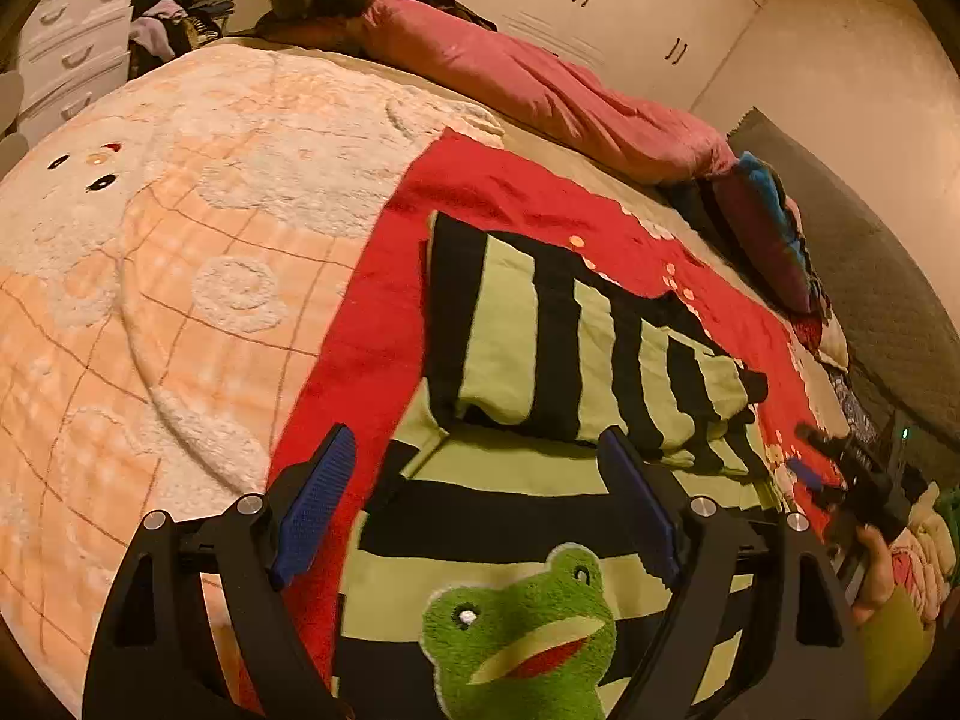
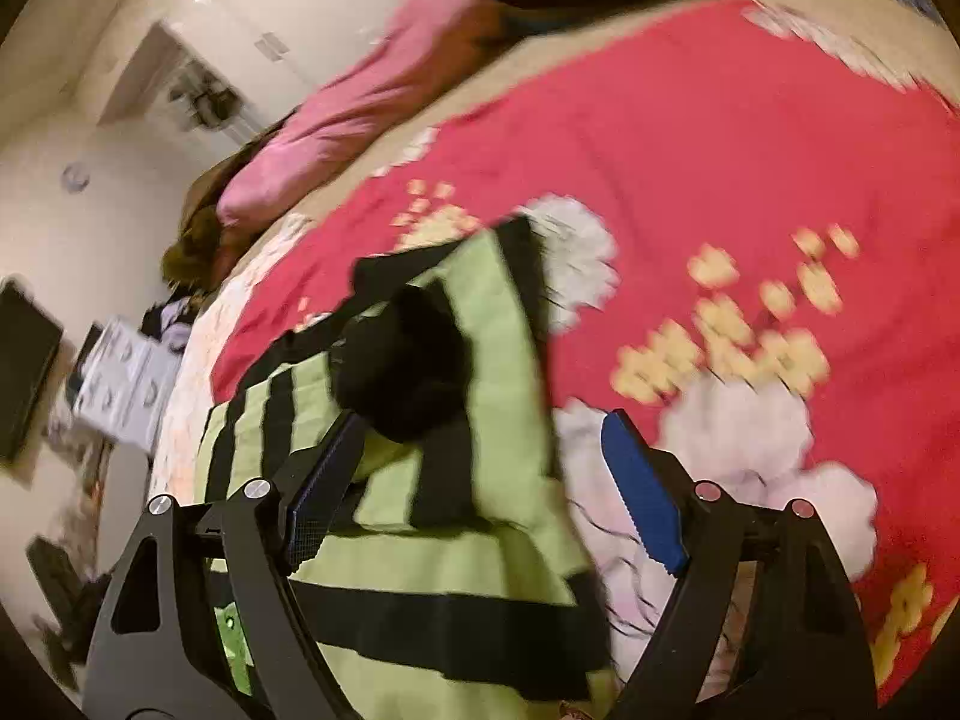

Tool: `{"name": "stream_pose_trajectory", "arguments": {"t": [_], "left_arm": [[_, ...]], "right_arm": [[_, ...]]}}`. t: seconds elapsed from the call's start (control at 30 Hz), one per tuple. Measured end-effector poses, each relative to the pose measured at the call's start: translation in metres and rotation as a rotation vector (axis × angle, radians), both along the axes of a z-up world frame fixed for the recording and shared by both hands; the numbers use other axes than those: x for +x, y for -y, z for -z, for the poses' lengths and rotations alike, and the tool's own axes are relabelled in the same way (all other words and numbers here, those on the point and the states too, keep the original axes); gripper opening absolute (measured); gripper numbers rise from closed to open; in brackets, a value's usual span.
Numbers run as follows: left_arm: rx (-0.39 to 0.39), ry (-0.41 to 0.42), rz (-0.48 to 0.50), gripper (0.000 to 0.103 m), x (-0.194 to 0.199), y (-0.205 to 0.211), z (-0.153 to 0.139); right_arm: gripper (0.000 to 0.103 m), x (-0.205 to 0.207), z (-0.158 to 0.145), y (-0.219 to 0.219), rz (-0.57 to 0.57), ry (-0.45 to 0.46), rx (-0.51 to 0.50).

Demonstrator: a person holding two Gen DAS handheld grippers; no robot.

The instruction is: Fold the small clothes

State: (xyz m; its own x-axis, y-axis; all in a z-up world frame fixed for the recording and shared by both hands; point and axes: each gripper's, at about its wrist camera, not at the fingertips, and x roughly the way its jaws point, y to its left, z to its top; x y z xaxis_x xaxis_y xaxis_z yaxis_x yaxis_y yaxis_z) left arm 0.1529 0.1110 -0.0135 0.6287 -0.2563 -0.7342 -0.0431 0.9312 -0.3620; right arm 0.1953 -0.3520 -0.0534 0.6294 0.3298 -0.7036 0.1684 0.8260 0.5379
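Your striped top (image 1: 540, 348) lies part-folded on the red blanket (image 1: 372, 324) (frog face nearest you). Both the left gripper (image 1: 480, 498) and right gripper (image 2: 480, 486) gape empty above it; next, probably pinch a hem.

right wrist view motion-blurred, striped garment (image 2: 420, 540) cut off below

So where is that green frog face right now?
The frog face sits at the bottom of the left wrist view, on the striped top, just below the open left gripper; the striped top lies on a red blanket.
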Motion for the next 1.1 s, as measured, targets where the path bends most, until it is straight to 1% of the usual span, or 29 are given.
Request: {"name": "stream_pose_trajectory", "arguments": {"t": [0.03, 0.07, 0.13, 0.17, 0.2, 0.23, 0.3, 0.33, 0.4, 0.47, 0.53, 0.57, 0.63, 0.67, 0.7, 0.77, 0.87, 0.93, 0.97, 1.03, 1.1], "left_arm": [[0.002, 0.0, 0.005, 0.082, 0.0, 0.002, 0.0], [0.005, 0.001, 0.011, 0.082, 0.001, 0.005, -0.001], [0.012, 0.004, 0.021, 0.082, 0.002, 0.009, -0.001], [0.014, 0.008, 0.028, 0.082, 0.003, 0.012, -0.003], [0.015, 0.011, 0.035, 0.082, 0.005, 0.015, -0.003], [0.025, 0.013, 0.046, 0.082, 0.007, 0.02, -0.004], [0.034, 0.011, 0.061, 0.082, 0.012, 0.028, -0.004], [0.034, 0.012, 0.076, 0.082, 0.016, 0.033, -0.004], [0.059, 0.018, 0.106, 0.082, 0.026, 0.047, -0.007], [0.078, 0.025, 0.139, 0.082, 0.036, 0.06, -0.007], [0.086, 0.023, 0.174, 0.082, 0.048, 0.073, -0.005], [0.093, 0.015, 0.199, 0.082, 0.057, 0.082, -0.001], [0.104, -0.003, 0.222, 0.082, 0.07, 0.091, 0.007], [0.112, -0.031, 0.228, 0.082, 0.079, 0.096, 0.014], [0.11, -0.052, 0.23, 0.082, 0.085, 0.098, 0.02], [0.095, -0.094, 0.216, 0.082, 0.097, 0.099, 0.031], [0.08, -0.116, 0.196, 0.082, 0.103, 0.093, 0.04], [0.07, -0.116, 0.19, 0.082, 0.104, 0.089, 0.042], [0.072, -0.117, 0.187, 0.082, 0.104, 0.089, 0.043], [0.074, -0.121, 0.182, 0.082, 0.104, 0.088, 0.045], [0.068, -0.119, 0.183, 0.085, 0.103, 0.088, 0.045]], "right_arm": [[0.075, 0.004, -0.004, -0.006, -0.024, 0.015, -0.013], [0.074, 0.01, -0.007, -0.015, -0.066, 0.029, -0.048], [0.071, 0.027, -0.007, -0.025, -0.145, 0.015, -0.137], [0.066, 0.035, -0.004, -0.038, -0.221, 0.002, -0.201], [0.061, 0.04, -0.001, -0.044, -0.271, -0.006, -0.234], [0.061, 0.045, 0.001, -0.053, -0.321, -0.014, -0.274], [0.061, 0.05, 0.005, -0.062, -0.375, -0.004, -0.342], [0.061, 0.055, 0.005, -0.067, -0.386, 0.007, -0.359], [0.061, 0.066, 0.01, -0.069, -0.398, 0.011, -0.35], [0.061, 0.076, 0.019, -0.07, -0.43, -0.011, -0.328], [0.054, 0.078, 0.021, -0.069, -0.461, -0.025, -0.325], [0.045, 0.077, 0.021, -0.066, -0.467, -0.023, -0.32], [0.024, 0.078, 0.018, -0.061, -0.475, -0.01, -0.271], [0.011, 0.077, 0.016, -0.056, -0.472, -0.003, -0.255], [0.004, 0.076, 0.013, -0.05, -0.472, 0.006, -0.209], [0.002, 0.072, 0.006, -0.037, -0.476, 0.036, -0.129], [0.0, 0.063, -0.004, -0.022, -0.47, 0.052, -0.092], [0.0, 0.053, -0.011, -0.005, -0.44, 0.074, -0.058], [0.0, 0.05, -0.01, 0.003, -0.421, 0.075, -0.048], [0.0, 0.046, -0.001, 0.014, -0.378, 0.032, -0.093], [0.0, 0.043, 0.004, 0.018, -0.386, 0.033, -0.044]]}}
